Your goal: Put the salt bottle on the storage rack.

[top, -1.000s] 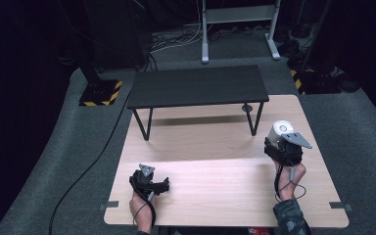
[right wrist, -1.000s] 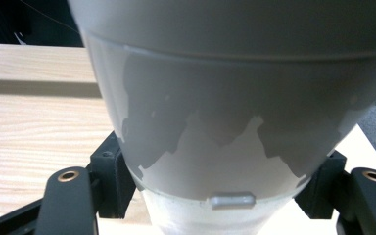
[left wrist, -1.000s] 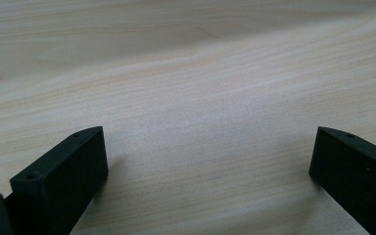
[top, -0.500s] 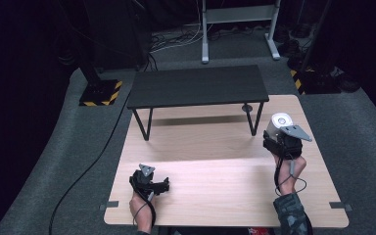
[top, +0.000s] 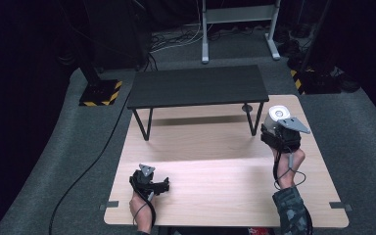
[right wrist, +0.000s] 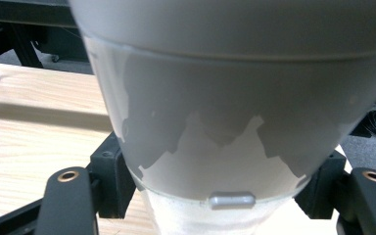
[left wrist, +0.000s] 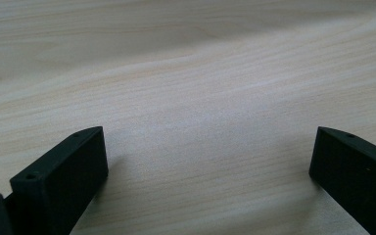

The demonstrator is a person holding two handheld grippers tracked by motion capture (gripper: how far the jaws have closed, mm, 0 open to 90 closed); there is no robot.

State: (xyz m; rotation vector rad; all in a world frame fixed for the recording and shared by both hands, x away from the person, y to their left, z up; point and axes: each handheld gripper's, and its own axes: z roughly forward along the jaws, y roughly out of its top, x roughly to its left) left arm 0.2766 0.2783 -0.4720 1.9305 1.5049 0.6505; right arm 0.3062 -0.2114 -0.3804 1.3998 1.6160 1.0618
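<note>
A: Both grippers black? Left gripper (top: pixel 162 185), right gripper (top: pixel 274 138)?
B: Yes, chunky black jaws with screw holes, grey three-cornered plates on top, black cables trailing. Right forearm wears a camouflage sleeve (top: pixel 291 210).

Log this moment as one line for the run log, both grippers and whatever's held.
left gripper: open, low over wooden table | right gripper: shut on white cup, near black shelf

White cup (right wrist: pixel 235 98), top and base cut off by the frame edges
</note>
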